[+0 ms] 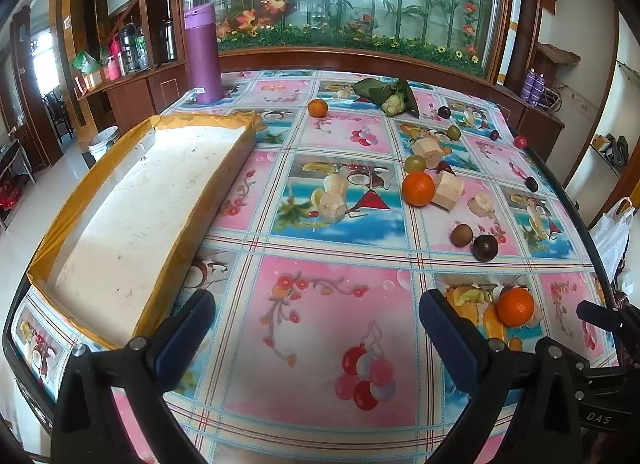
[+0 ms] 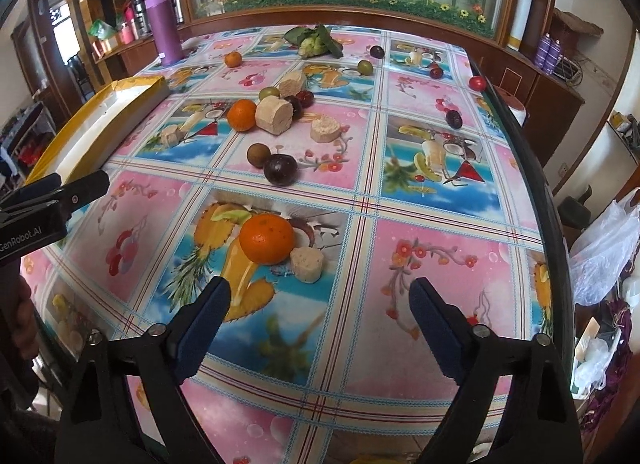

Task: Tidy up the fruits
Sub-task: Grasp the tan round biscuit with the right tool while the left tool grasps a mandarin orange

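Note:
Fruit lies scattered on a flowered tablecloth. The nearest orange (image 2: 267, 239) sits just beyond my right gripper (image 2: 320, 288), beside a pale cut chunk (image 2: 306, 264). The right gripper's jaws are open with nothing between them. This same orange (image 1: 516, 306) shows to the right of my left gripper (image 1: 316, 304), which is open over bare cloth. A second orange (image 1: 418, 188) lies mid-table among pale chunks (image 1: 450, 190), a dark plum (image 1: 485, 248), a brown longan (image 1: 461, 234) and green grapes (image 1: 415, 163). A third orange (image 1: 318, 107) rests farther back. A white foam tray (image 1: 236, 120) with yellow tape stands at the left.
A purple flask (image 1: 203, 52) stands at the back left, and a leafy cauliflower (image 1: 390, 98) lies at the back. A red fruit (image 2: 477, 83) sits by the table's right edge. A plastic bag (image 2: 604, 248) hangs off to the right. A glass cabinet rises behind the table.

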Available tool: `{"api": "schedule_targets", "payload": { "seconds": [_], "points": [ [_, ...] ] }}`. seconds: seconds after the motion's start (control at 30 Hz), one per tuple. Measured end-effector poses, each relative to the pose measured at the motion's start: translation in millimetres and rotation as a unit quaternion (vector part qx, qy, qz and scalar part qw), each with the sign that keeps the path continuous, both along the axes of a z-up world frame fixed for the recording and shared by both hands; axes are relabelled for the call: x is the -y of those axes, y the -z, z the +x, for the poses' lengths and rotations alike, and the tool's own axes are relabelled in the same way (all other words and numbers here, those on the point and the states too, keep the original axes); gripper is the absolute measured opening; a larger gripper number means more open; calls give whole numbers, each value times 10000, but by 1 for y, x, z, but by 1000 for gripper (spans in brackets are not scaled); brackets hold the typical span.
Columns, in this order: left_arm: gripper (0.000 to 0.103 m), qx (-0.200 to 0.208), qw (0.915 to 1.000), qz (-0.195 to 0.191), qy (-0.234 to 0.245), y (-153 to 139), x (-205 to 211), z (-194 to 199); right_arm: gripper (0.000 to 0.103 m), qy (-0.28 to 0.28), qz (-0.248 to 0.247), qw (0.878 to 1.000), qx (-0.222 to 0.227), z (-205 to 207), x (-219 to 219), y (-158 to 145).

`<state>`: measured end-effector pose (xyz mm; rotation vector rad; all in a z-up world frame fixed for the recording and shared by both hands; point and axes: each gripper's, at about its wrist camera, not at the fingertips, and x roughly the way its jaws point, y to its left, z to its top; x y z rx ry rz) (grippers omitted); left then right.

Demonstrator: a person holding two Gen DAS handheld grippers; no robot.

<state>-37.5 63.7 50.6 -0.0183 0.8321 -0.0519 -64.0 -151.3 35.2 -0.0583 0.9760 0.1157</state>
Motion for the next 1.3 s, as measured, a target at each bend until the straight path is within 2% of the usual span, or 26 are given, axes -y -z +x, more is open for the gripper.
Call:
{"api": "schedule_targets", "payload": {
  "seconds": [0.1,0.23,0.3,0.43,0.6,0.77,0.87,1.03,1.27,1.3],
  "points": [
    [103,2,10000,33,26,0,3,-2,72,-133,-27,9998,-150,9,1,8],
    [103,-33,10000,78,24,0,5,-4,58,-289,201,9985,-420,20,6,20],
    [103,-48,10000,82,11,1,5,-5,51,-412,131,9984,-371,21,5,20],
    [103,-103,9999,61,-25,2,7,-5,46,-779,72,9963,-347,25,0,20],
    [103,-102,9999,78,8,2,15,-7,22,-1108,70,9934,-282,24,-1,20],
    [103,-182,9997,65,176,3,33,-7,20,-1112,218,9932,-284,23,9,19],
    [103,-269,9986,9,460,4,53,-6,20,-1012,269,9943,-196,18,18,13],
    [103,-494,9941,8,961,8,98,0,20,-768,179,9968,-126,7,41,8],
    [103,-728,9880,42,1362,18,144,8,20,-546,335,9979,-91,-3,70,6],
    [101,-756,9875,29,1386,20,148,9,20,-535,355,9979,-85,-4,73,5]
  ]
}}
